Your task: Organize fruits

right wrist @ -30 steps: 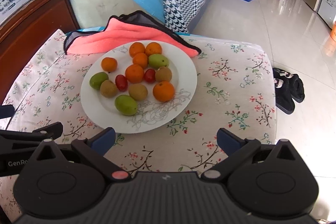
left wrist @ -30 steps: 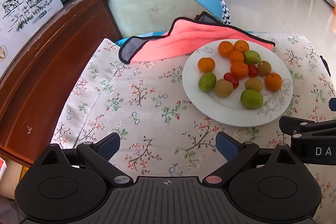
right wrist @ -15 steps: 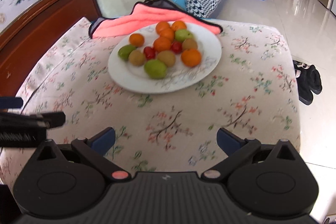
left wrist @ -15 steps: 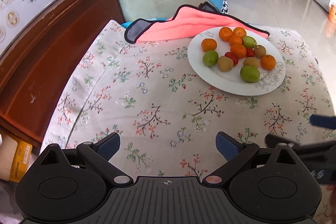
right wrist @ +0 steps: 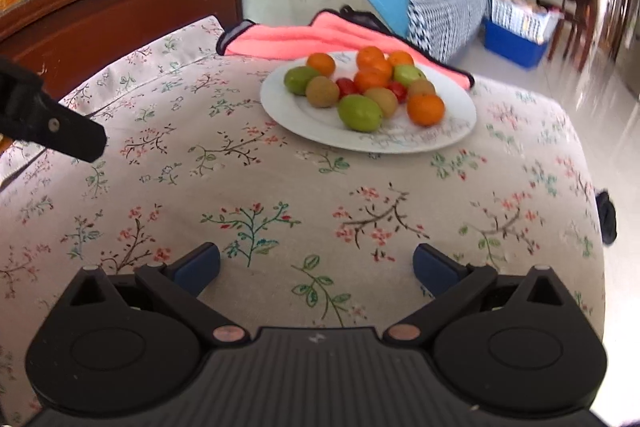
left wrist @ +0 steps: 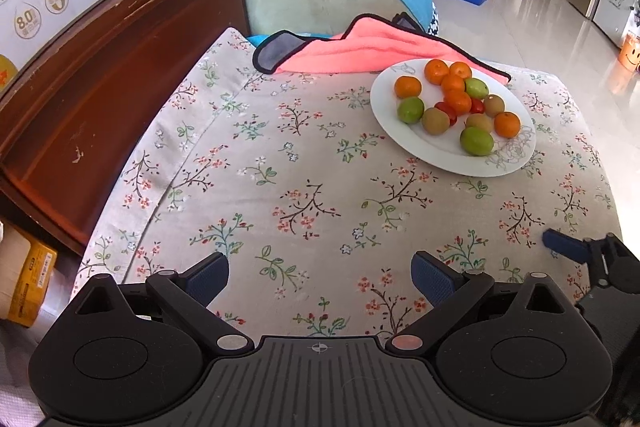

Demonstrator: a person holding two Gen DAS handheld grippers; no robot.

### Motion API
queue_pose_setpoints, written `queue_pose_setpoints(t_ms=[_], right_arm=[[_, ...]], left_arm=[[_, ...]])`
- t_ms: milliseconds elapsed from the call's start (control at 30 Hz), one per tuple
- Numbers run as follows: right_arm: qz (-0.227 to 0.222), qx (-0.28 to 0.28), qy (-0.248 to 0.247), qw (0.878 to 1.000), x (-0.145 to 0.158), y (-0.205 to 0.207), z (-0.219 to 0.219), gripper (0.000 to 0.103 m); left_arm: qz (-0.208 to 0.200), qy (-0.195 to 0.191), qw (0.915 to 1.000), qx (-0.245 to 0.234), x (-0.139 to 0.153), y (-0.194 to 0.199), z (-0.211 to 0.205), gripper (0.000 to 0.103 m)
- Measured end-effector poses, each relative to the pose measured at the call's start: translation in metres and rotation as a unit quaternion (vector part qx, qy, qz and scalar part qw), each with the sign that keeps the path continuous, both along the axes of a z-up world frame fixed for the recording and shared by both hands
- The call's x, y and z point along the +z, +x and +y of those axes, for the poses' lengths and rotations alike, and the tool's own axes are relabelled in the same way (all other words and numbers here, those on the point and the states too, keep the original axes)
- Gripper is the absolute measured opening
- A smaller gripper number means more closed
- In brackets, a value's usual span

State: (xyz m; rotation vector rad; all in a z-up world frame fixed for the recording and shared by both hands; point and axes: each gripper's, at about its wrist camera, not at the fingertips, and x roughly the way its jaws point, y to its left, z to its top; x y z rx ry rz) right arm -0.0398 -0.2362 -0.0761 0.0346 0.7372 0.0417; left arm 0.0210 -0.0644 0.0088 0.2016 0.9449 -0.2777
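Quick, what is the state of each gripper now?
Left gripper: open, holding nothing.
Right gripper: open, holding nothing.

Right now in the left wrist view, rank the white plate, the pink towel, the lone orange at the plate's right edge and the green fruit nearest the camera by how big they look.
1. pink towel, partly hidden behind the plate
2. white plate, close to the towel in apparent size
3. green fruit
4. orange, only slightly smaller, and it sits farther back, so unsure
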Motion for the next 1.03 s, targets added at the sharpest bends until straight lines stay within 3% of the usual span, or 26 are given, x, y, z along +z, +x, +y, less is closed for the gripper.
queue_pose_setpoints(t_ms=[267, 1033], right_arm=[[-0.051, 0.0, 0.002, 0.999, -0.009, 0.005, 0.002, 0.102], [-0.05, 0.003, 0.0, 0.999, -0.009, 0.012, 0.003, 0.102]], left_arm=[[-0.005, -0.01, 0.9999, 0.003, 0.005, -0.002, 0.007, 0.099], [-0.003, -0.015, 0.9998, 0.015, 0.001, 0.001, 0.011, 0.099]])
